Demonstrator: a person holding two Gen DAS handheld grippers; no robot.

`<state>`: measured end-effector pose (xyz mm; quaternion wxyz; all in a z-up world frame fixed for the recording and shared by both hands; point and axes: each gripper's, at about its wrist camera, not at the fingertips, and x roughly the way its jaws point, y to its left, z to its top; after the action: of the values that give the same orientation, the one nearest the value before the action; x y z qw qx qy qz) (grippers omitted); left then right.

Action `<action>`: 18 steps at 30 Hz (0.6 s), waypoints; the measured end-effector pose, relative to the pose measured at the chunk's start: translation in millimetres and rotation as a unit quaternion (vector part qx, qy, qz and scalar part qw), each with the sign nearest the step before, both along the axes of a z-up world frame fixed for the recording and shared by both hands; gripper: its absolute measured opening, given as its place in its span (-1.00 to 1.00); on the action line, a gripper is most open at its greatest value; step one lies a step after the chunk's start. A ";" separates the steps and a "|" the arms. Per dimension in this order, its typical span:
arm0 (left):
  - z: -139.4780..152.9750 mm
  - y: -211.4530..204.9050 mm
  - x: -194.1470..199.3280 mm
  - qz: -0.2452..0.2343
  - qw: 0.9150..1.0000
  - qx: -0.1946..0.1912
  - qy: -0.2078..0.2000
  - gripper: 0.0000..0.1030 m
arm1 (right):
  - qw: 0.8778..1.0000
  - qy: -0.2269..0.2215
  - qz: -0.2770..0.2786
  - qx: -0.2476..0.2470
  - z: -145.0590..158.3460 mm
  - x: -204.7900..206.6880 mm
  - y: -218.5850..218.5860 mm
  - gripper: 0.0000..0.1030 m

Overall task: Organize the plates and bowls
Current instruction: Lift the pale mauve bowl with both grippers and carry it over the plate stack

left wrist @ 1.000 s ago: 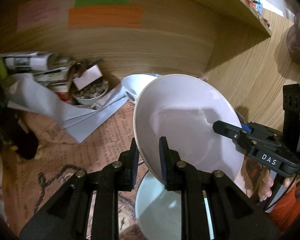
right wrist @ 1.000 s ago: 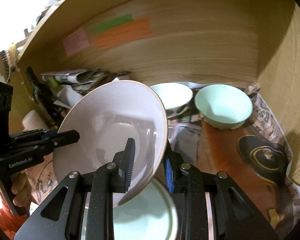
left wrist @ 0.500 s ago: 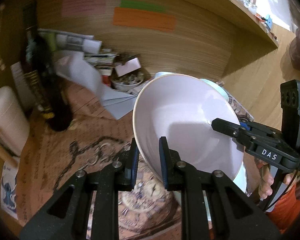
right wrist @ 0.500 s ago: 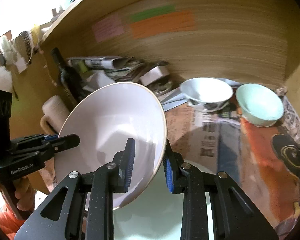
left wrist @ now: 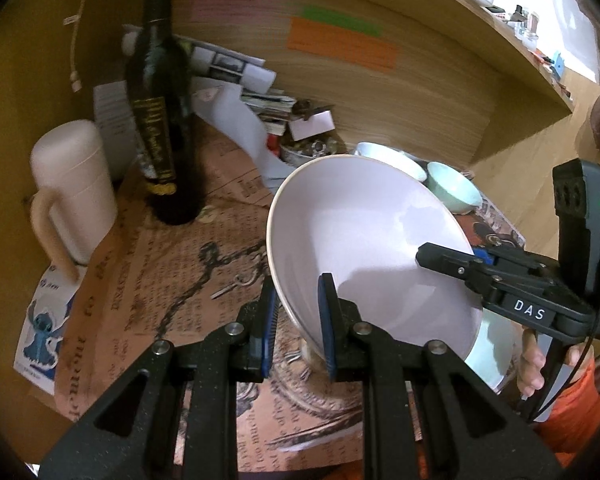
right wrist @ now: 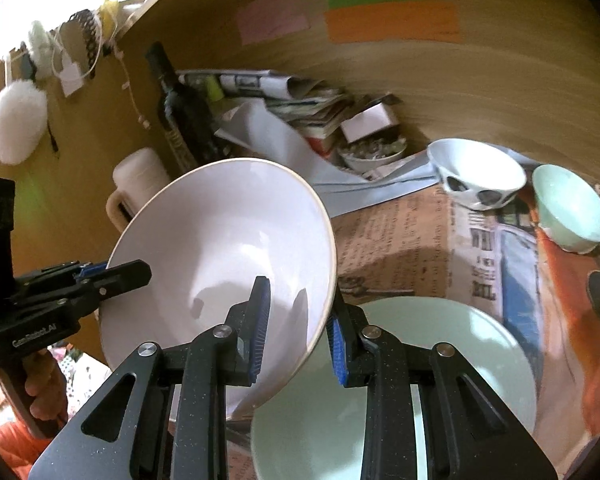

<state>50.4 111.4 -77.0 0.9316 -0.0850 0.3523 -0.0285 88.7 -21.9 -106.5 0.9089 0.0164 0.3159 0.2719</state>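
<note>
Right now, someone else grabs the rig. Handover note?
Left gripper: shut on the big white bowl's rim.
Right gripper: shut on the opposite rim of the same bowl, which is tilted and held in the air by both.
Pale green plate: on the newspaper-covered surface, just under and right of the bowl.
Patterned white bowl and small green bowl: side by side near the back wall.
Done: bowl gripped and lifted.
Left: set it down, probably with the other dishes; release both grippers.
</note>
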 end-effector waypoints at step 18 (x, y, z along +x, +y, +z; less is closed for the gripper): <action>-36.7 37.4 -11.9 0.031 0.998 -0.024 0.043 -0.63 | 0.997 0.047 0.041 -0.054 -28.7 16.7 44.8 -0.52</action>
<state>38.5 148.8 -113.7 0.9135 -0.1193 0.3889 -0.0043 105.3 22.9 -135.1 0.8808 -0.0332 0.3728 0.2900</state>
